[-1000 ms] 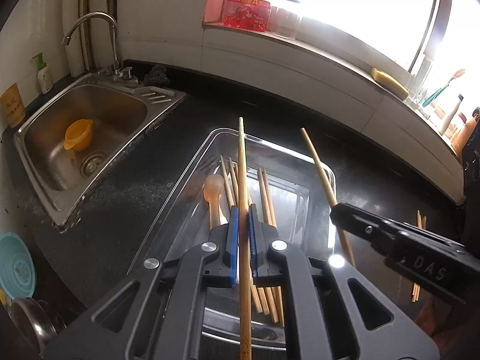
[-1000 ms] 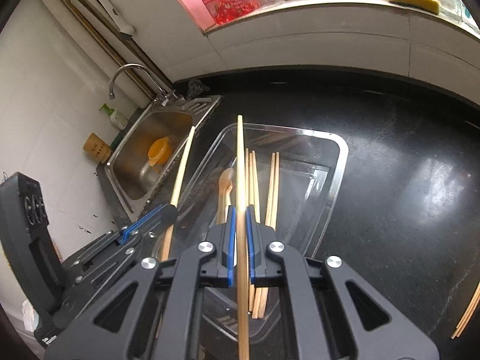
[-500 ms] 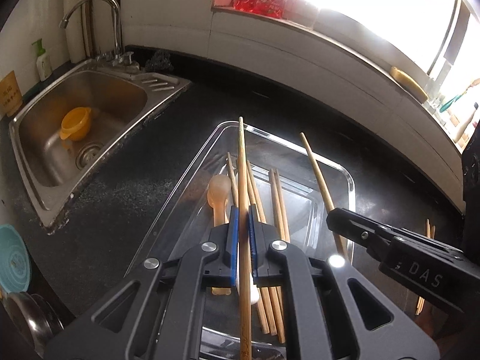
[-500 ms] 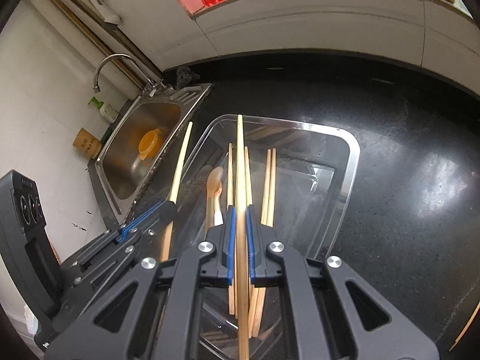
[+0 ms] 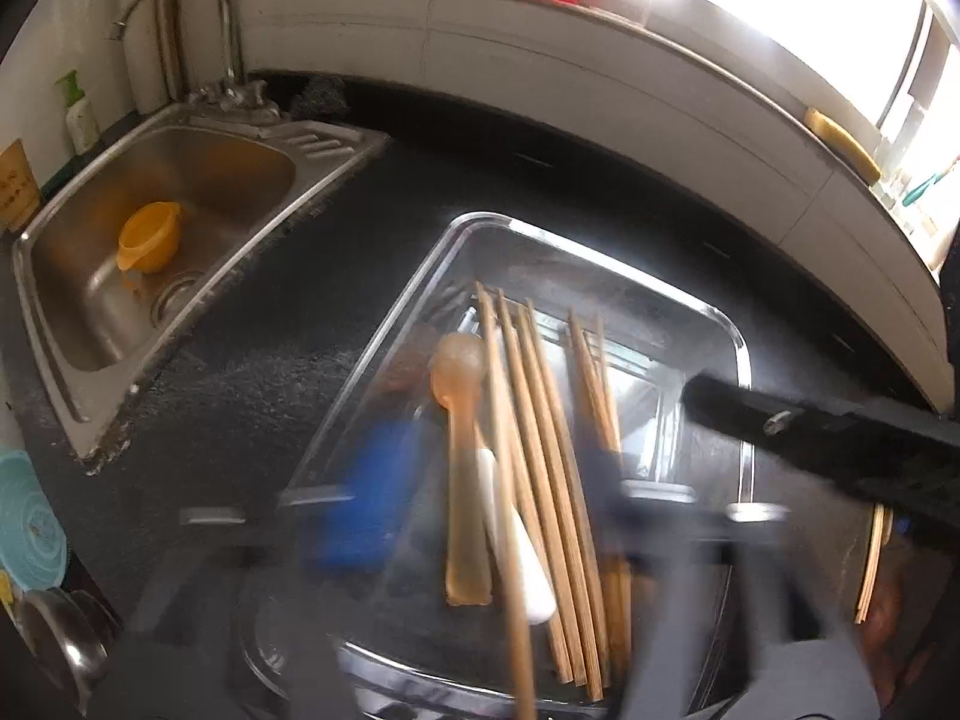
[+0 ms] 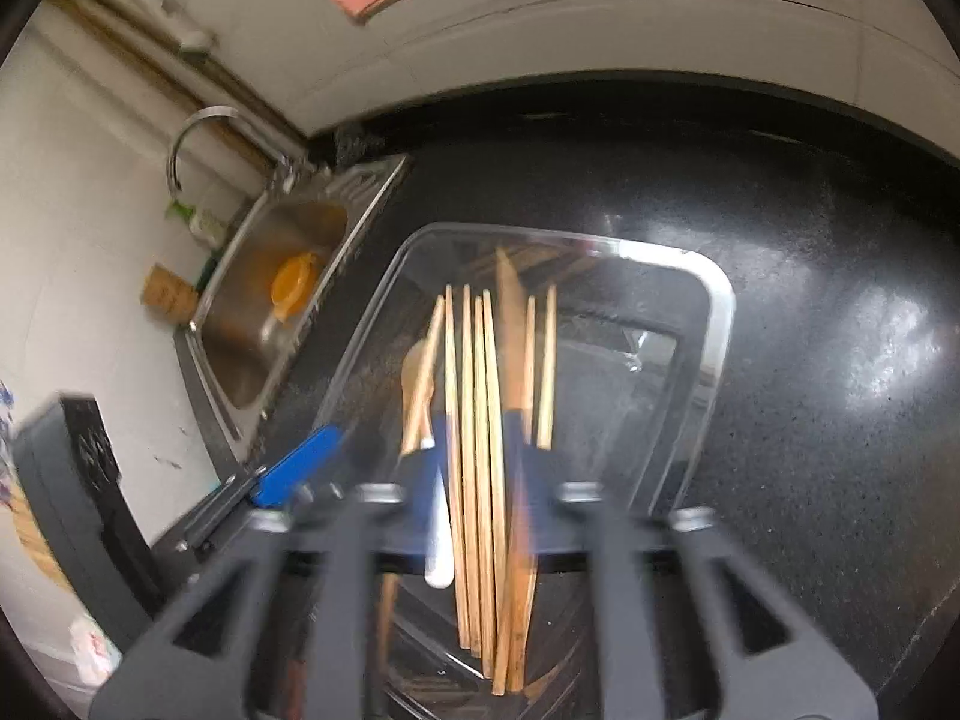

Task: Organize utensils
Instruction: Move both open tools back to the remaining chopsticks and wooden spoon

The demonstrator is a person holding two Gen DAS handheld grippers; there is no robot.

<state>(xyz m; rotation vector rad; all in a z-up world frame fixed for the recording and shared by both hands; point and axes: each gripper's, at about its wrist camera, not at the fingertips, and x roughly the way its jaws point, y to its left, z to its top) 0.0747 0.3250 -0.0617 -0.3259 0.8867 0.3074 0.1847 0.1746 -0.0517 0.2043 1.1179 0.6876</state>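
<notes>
Our left gripper (image 5: pixel 480 498) has its jaws opening, blurred blue pads swinging apart, and the chopstick (image 5: pixel 510 510) between them looks free of the pads. Same story on our right gripper (image 6: pixel 474 480): jaws opening, and its chopstick (image 6: pixel 510 360) sits between the spreading fingers, smeared with motion, nothing pressing on it that we can see. Both sticks hang over the clear plastic tray (image 5: pixel 741 360) on the black countertop (image 5: pixel 240 396), where a bundle of chopsticks (image 5: pixel 552 450) and a spoon (image 5: pixel 462 438) already lie. Beyond that, the steel sink (image 5: pixel 180 228) off to the left.

The risk, as we judge it: a stick let go while tilted can bounce, land crosswise, or tip out over the near rim. The left stick's near end already reaches past that rim in the left view.

Long axes run lengthwise down the tray, far tips pointing away from us toward the far rim, roughly parallel with the bundle
</notes>
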